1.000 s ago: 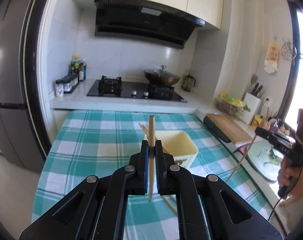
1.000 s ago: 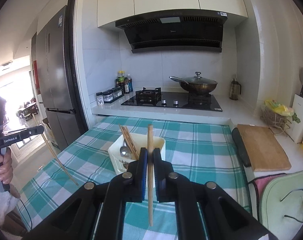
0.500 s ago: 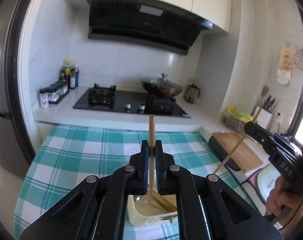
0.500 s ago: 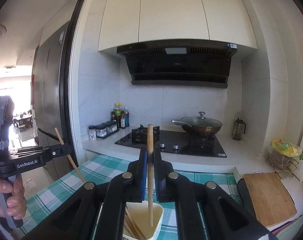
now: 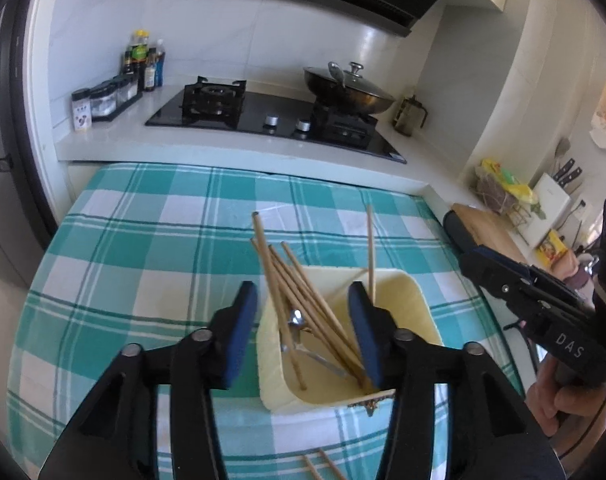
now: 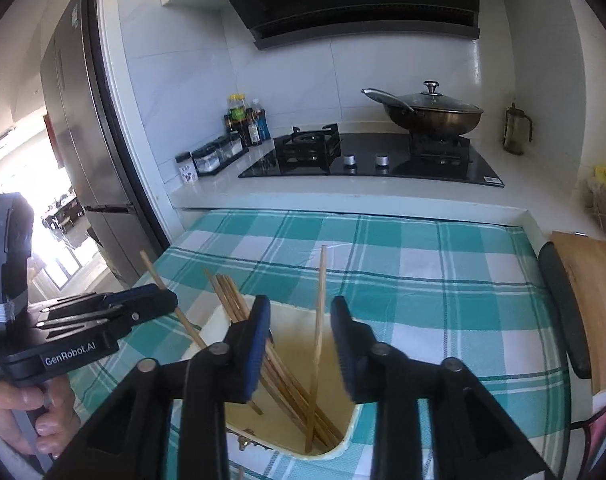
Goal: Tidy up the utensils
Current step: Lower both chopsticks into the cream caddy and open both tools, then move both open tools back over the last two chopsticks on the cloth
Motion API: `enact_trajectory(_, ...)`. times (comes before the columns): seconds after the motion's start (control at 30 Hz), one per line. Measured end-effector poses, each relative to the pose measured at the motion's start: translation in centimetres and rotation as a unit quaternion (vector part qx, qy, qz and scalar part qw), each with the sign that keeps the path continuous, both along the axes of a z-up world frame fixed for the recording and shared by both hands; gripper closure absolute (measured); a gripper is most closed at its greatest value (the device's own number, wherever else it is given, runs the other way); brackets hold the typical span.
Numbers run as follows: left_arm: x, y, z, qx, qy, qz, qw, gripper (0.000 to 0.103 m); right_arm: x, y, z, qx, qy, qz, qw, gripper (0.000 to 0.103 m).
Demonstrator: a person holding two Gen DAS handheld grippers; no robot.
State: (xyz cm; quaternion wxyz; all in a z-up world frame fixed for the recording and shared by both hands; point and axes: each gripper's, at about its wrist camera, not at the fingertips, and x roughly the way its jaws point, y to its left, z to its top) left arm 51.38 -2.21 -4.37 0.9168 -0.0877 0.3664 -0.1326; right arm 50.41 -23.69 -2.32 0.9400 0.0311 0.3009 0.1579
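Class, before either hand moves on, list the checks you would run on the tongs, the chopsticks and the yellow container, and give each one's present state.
1. Left tongs open, gripping nothing: ok.
2. Right tongs open, gripping nothing: ok.
3. Upright chopstick has its lower end inside the yellow container: ok.
4. Leaning chopstick has its lower end inside the container: ok.
5. Container standing level on the checked cloth: ok.
6. Every chopstick collected: not ok, loose chopsticks lie on the cloth by the near edge.
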Motion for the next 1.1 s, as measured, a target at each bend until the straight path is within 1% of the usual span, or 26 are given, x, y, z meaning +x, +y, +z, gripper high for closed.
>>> enact_trajectory(0.07, -1.5, 0.8, 0.3, 0.018, 0.005, -0.007, 0.9998, 0.041, -1.5, -0.3, 0.6, 0.003, -0.010, 0.003, 1.000, 0.067)
enact_trajectory(0.1, -2.4, 1.2, 0.1, 0.028, 0.015, -0.013, 0.9994, 0.035, -2.7, -0.6, 0.7, -0.004, -0.013, 0.003, 1.000, 0.067)
enact_trajectory(0.13, -3.4, 1.7, -0.3, 0.038, 0.029, -0.019, 0.9987, 0.032, -3.7, -0.9, 0.8, -0.011, -0.013, 0.003, 1.000, 0.067)
enact_trajectory(0.17, -4.8, 2.3, -1.2, 0.047, 0.045, -0.025, 0.9976, 0.027, -4.8, -1.3, 0.5, -0.018, -0.011, 0.005, 1.000, 0.067)
enact_trajectory(0.2, -6.0, 2.7, -2.1, 0.053, 0.057, -0.029, 0.9965, 0.023, -6.0, -1.8, 0.1, -0.023, -0.007, 0.009, 1.000, 0.064)
enact_trajectory(0.23, -7.4, 3.2, -3.3, 0.060, 0.071, -0.031, 0.9952, 0.021, -7.3, -2.4, -0.5, -0.029, -0.002, 0.010, 1.000, 0.062)
enact_trajectory(0.27, -9.1, 3.6, -5.1, 0.067, 0.087, -0.031, 0.9935, 0.020, -8.9, -3.1, -1.7, -0.036, 0.005, 0.010, 0.999, 0.059)
enact_trajectory(0.37, -13.4, 3.9, -10.0, 0.079, 0.114, -0.017, 0.9902, 0.020, -13.7, -5.0, -7.5, -0.079, 0.049, -0.005, 0.996, 0.058)
enact_trajectory(0.43, -15.6, 3.7, -12.3, 0.072, 0.113, -0.005, 0.9910, 0.020, -16.5, -6.0, -11.5, -0.103, 0.083, -0.019, 0.991, 0.058)
enact_trajectory(0.5, -17.1, 3.0, -14.1, 0.078, 0.107, 0.010, 0.9911, 0.020, -18.9, -6.8, -14.8, -0.120, 0.104, -0.035, 0.987, 0.058)
enact_trajectory(0.57, -17.9, 2.2, -15.2, 0.084, 0.100, 0.021, 0.9912, 0.020, -20.8, -7.3, -17.1, -0.136, 0.114, -0.053, 0.983, 0.058)
enact_trajectory(0.6, -18.2, 1.9, -15.5, 0.084, 0.097, 0.025, 0.9914, 0.020, -21.4, -7.5, -17.7, -0.140, 0.116, -0.061, 0.981, 0.058)
enact_trajectory(0.7, -18.2, 1.1, -16.7, 0.088, 0.104, 0.026, 0.9904, 0.020, -22.7, -7.9, -18.7, -0.133, 0.118, -0.073, 0.981, 0.058)
enact_trajectory(0.8, -18.1, 0.3, -17.4, 0.112, 0.101, 0.030, 0.9881, 0.019, -22.9, -8.0, -18.9, -0.130, 0.115, -0.084, 0.981, 0.058)
enact_trajectory(0.83, -18.2, 0.1, -17.6, 0.124, 0.096, 0.031, 0.9872, 0.017, -22.9, -8.1, -19.0, -0.127, 0.117, -0.087, 0.981, 0.058)
enact_trajectory(0.9, -18.5, -0.2, -18.0, 0.140, 0.089, 0.035, 0.9855, 0.007, -23.0, -8.2, -19.1, -0.120, 0.115, -0.092, 0.982, 0.058)
enact_trajectory(0.97, -18.4, 0.2, -18.1, 0.132, 0.094, 0.040, 0.9859, 0.004, -22.9, -8.0, -19.2, -0.119, 0.115, -0.093, 0.982, 0.058)
enact_trajectory(1.1, -18.3, 0.2, -18.3, 0.136, 0.096, 0.043, 0.9851, 0.002, -22.8, -8.0, -19.3, -0.121, 0.115, -0.095, 0.981, 0.058)
